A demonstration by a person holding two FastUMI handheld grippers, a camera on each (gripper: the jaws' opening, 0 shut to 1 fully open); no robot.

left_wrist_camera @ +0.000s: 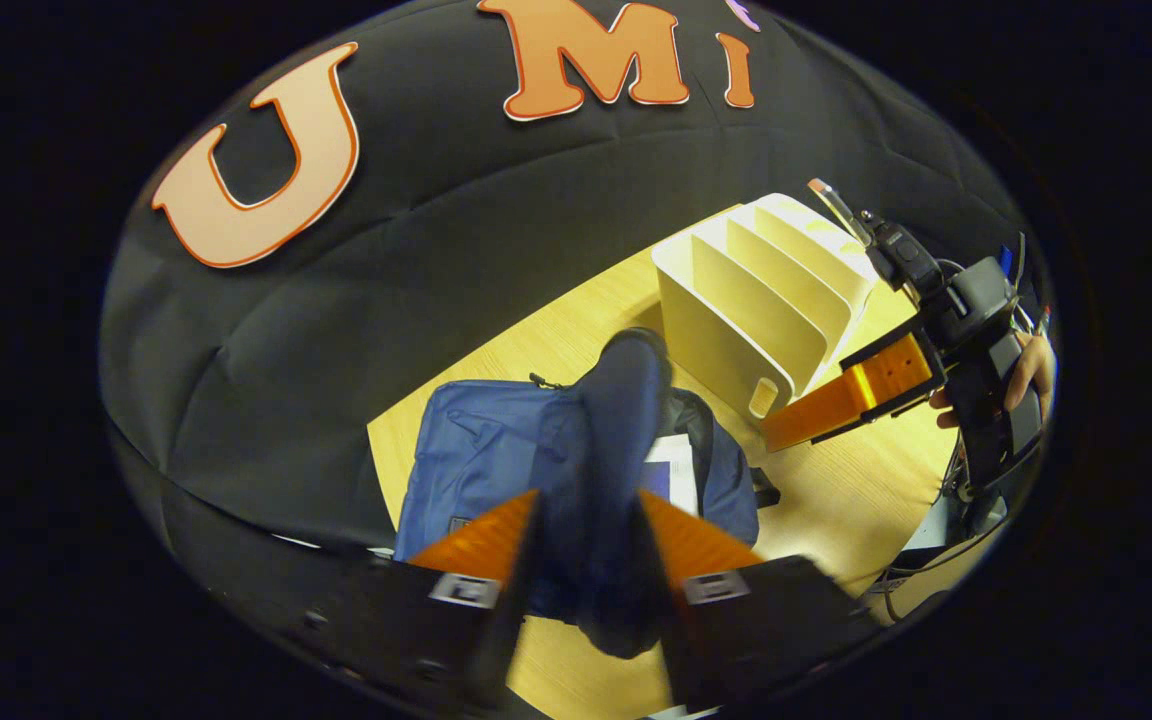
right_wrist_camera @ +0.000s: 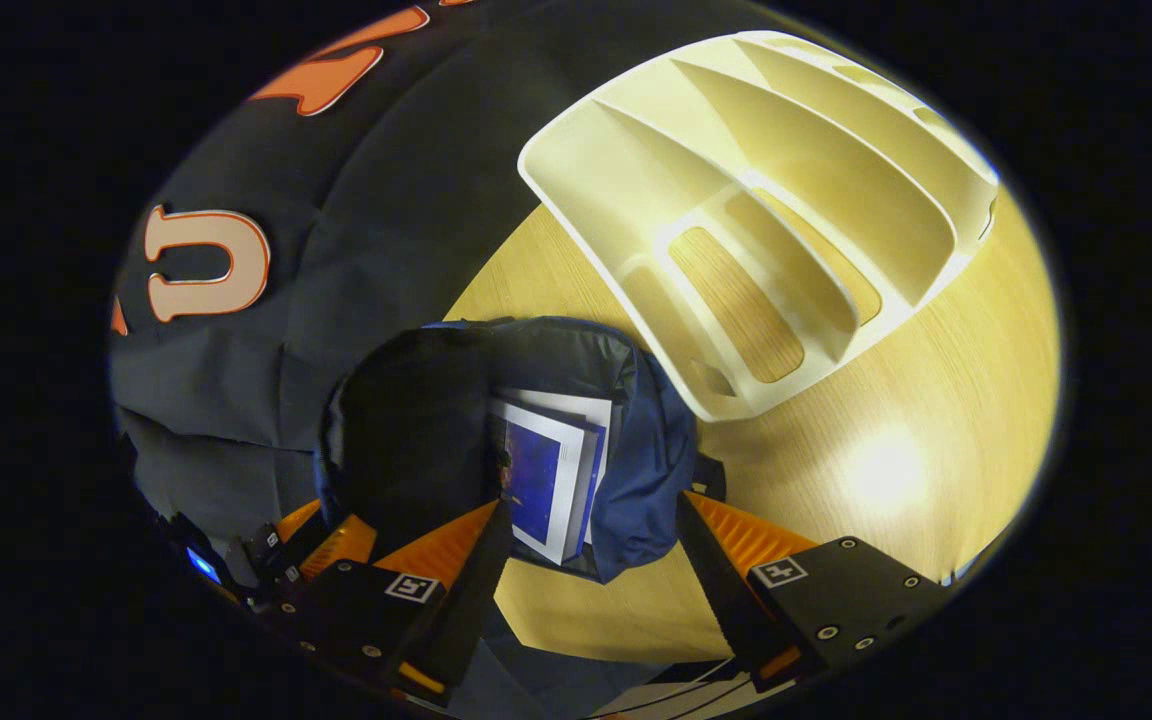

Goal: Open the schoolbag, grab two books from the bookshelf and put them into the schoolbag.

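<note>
Right gripper view: books (right_wrist_camera: 554, 470) sit inside the schoolbag (right_wrist_camera: 651, 450), just beside the empty bookshelf (right_wrist_camera: 766, 180). I've got my left gripper (left_wrist_camera: 586, 545) clamped on the flap (left_wrist_camera: 616, 420) to hold it open; right gripper (right_wrist_camera: 591, 560) fingers are apart, holding nothing.

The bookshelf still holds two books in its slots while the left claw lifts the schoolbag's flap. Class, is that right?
Not quite. The right gripper view shows the bookshelf with bare slots; the books sit inside the open schoolbag. The rest holds: the left claw grips the flap, raised.
</note>
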